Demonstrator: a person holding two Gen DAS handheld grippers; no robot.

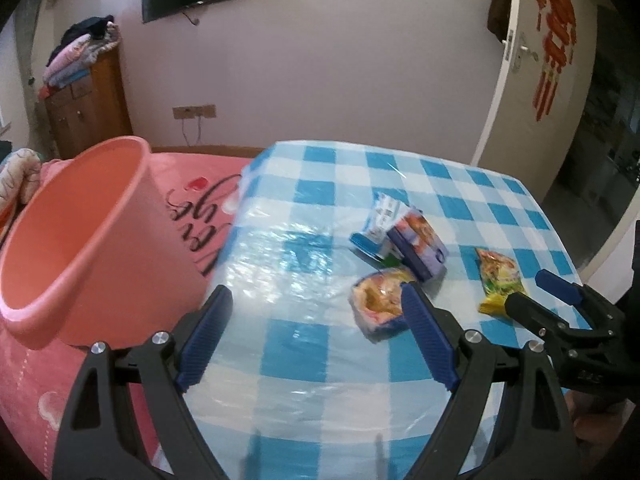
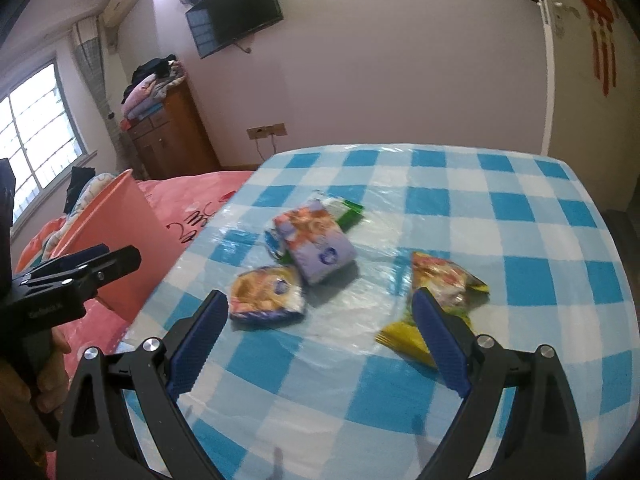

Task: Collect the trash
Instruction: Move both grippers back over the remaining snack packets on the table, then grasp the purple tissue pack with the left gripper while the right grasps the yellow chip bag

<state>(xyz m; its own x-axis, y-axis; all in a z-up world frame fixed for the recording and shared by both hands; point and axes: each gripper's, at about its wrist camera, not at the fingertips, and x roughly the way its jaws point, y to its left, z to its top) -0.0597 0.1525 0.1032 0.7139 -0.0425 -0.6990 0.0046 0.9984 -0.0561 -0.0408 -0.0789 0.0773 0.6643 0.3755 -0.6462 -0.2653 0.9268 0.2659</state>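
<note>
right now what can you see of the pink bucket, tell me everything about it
The pink bucket looks like smooth plastic, a round tub with a thick rolled rim and walls tapering toward the base. It is tilted, its mouth facing the left wrist camera, and the part of its inside that shows holds nothing. It rests on the pink bedspread, right beside the left edge of the checked tablecloth. No gripper touches it.
</note>
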